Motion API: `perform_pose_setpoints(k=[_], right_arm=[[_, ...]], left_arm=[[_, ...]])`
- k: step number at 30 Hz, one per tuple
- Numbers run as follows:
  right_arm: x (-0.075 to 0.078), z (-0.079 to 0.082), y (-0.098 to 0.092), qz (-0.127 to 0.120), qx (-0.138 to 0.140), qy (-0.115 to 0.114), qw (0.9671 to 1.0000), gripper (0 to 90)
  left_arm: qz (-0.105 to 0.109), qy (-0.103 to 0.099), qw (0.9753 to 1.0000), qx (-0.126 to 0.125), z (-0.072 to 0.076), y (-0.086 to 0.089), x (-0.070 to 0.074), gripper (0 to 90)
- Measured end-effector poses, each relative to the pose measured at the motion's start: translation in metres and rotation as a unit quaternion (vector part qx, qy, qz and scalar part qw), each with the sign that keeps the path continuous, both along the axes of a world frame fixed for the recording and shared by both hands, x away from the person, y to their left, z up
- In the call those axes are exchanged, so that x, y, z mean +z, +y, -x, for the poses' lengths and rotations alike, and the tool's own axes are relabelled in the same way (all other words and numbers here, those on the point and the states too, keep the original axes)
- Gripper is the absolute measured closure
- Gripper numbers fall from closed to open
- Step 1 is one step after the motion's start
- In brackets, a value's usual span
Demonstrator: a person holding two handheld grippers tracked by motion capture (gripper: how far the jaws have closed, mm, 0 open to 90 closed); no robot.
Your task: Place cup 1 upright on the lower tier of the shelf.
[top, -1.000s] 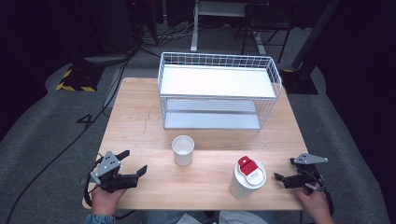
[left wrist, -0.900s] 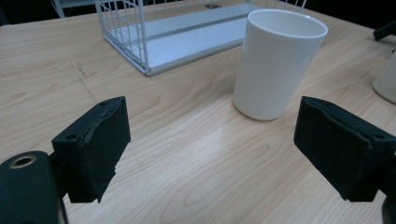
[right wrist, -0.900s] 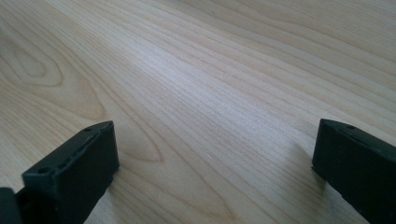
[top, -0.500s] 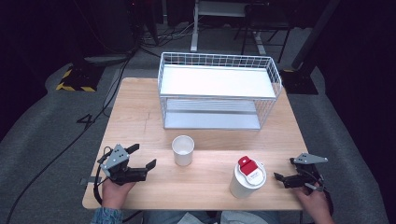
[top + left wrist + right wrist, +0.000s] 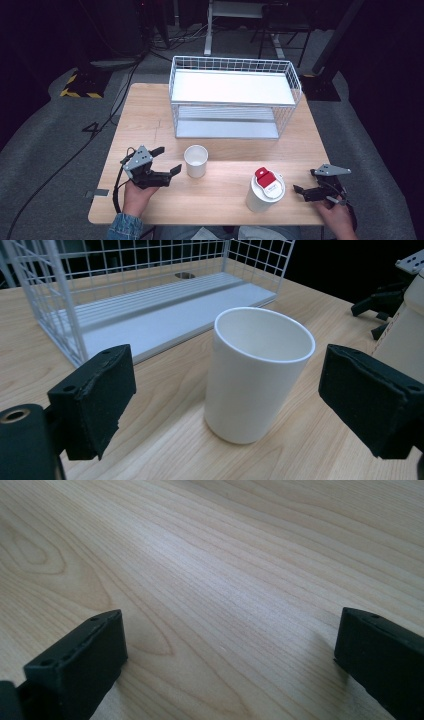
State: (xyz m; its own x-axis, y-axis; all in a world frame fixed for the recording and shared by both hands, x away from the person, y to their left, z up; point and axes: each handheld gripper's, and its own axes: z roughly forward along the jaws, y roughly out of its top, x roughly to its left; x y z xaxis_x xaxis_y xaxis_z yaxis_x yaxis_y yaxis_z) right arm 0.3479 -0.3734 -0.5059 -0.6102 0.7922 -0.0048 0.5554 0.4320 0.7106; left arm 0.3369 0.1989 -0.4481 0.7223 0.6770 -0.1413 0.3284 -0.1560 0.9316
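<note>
Cup (image 5: 196, 161): standing upright mid-worktop (image 5: 220, 200), axis vertical, lying just ahead of the left tongs (image 5: 162, 161), which are gaping wide toward it. Right tongs (image 5: 302, 191): likewise wide, resting well apart beyond the canister (image 5: 265, 190).

We're in a lab or studio test space: dark grey carpet (image 5: 45, 135) surrounds the pale wooden table (image 5: 140, 110), black cables (image 5: 107, 115) snake across the floor to its left, hazard-striped tape (image 5: 77, 92) marks a base beyond them, and metal stand legs (image 5: 207, 35) rise behind the table.
</note>
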Motion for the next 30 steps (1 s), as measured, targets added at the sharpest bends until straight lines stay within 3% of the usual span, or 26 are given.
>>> perform_pose_setpoints(k=[10, 13, 16, 22, 27, 30], right_arm=[[0.000, -0.001, 0.001, 0.001, -0.003, 0.000, 1.0000, 0.4], [0.000, -0.001, 0.001, 0.001, -0.003, 0.000, 1.0000, 0.5], [0.000, -0.001, 0.001, 0.000, -0.003, 0.000, 1.0000, 0.5], [0.000, -0.001, 0.001, 0.000, -0.003, 0.000, 1.0000, 0.5], [0.000, -0.001, 0.001, 0.001, -0.003, 0.000, 1.0000, 0.4], [0.000, -0.001, 0.001, 0.001, -0.003, 0.000, 1.0000, 0.4]], left_arm=[[0.007, -0.003, 1.0000, -0.003, -0.007, -0.018, -0.003, 8.3], [0.022, 0.004, 0.9997, -0.007, -0.012, -0.022, -0.006, 8.9], [0.023, 0.005, 0.9997, -0.007, -0.014, -0.025, -0.008, 9.7], [0.009, -0.001, 0.9998, -0.020, -0.016, -0.037, -0.012, 9.7], [0.011, 0.000, 0.9997, -0.024, -0.018, -0.047, -0.018, 9.5], [-0.002, 0.006, 0.9998, -0.021, -0.022, -0.053, -0.023, 9.5]])
